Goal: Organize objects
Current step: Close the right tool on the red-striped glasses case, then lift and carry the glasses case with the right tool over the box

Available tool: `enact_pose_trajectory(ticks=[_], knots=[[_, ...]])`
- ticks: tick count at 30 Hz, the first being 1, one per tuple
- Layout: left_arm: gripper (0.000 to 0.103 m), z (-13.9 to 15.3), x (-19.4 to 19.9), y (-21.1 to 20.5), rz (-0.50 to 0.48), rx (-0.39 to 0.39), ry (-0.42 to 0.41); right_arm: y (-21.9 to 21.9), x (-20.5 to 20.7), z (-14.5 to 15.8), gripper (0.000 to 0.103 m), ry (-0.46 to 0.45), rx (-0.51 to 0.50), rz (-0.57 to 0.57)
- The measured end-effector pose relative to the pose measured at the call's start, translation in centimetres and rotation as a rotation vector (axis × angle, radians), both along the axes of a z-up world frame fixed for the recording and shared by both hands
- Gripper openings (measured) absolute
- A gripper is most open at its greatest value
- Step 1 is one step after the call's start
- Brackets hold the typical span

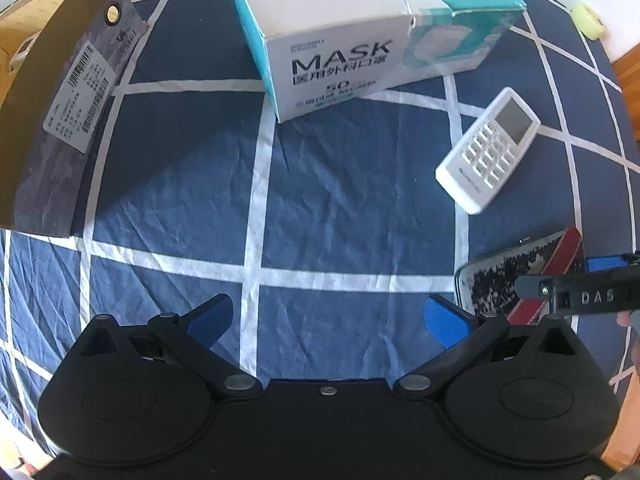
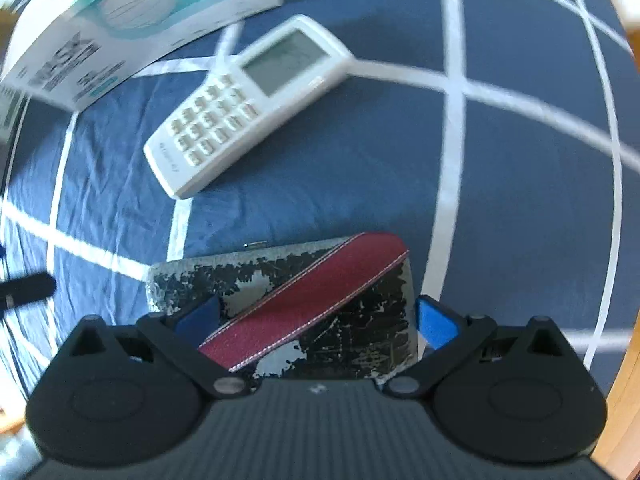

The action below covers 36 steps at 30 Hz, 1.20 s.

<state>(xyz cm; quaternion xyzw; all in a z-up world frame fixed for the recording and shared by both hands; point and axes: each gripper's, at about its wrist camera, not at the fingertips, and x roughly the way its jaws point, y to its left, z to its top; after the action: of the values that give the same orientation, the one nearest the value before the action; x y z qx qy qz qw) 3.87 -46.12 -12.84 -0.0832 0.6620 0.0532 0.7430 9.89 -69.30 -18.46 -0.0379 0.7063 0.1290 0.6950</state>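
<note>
Right hand-held gripper (image 2: 316, 320) spread, straddling the wallet (image 2: 304, 304); left hand-held gripper (image 1: 328, 316) spread, empty; remote (image 1: 488, 150) and mask box (image 1: 360, 40) apparently unsorted; task judged early.

Daylight is bright and cool, and the mask box (image 1: 360, 40) casts a soft shadow onto the blue sheet (image 1: 180, 200). The right wrist view is motion-blurred toward its top and edges; both fisheye views bend the sheet's white lines strongly.
</note>
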Motion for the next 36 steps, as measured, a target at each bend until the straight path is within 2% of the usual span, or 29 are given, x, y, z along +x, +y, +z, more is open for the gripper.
enact_pose_trajectory(ticks=[6,12,18,27,36], knots=[[0.103,-0.1,-0.8,-0.8,-0.036,0.0,0.002,-0.4,-1.9,-0.1,0.102,0.018,0.013,-0.178],[0.103,-0.2,-0.7,-2.0,-0.085,-0.004,-0.003,0.2,-4.1,0.1,0.1,0.037,0.057,-0.268],[0.103,-0.5,-0.1,-3.1,-0.11,-0.02,-0.009,0.7,-5.3,0.4,0.097,0.026,0.077,-0.318],[0.102,-2.2,0.8,-4.9,-0.148,-0.064,0.027,-0.4,-3.6,0.0,0.094,-0.011,0.108,-0.334],[0.09,-4.0,0.9,-7.3,-0.175,-0.13,0.057,-0.3,-3.2,0.0,0.094,-0.011,0.089,-0.324]])
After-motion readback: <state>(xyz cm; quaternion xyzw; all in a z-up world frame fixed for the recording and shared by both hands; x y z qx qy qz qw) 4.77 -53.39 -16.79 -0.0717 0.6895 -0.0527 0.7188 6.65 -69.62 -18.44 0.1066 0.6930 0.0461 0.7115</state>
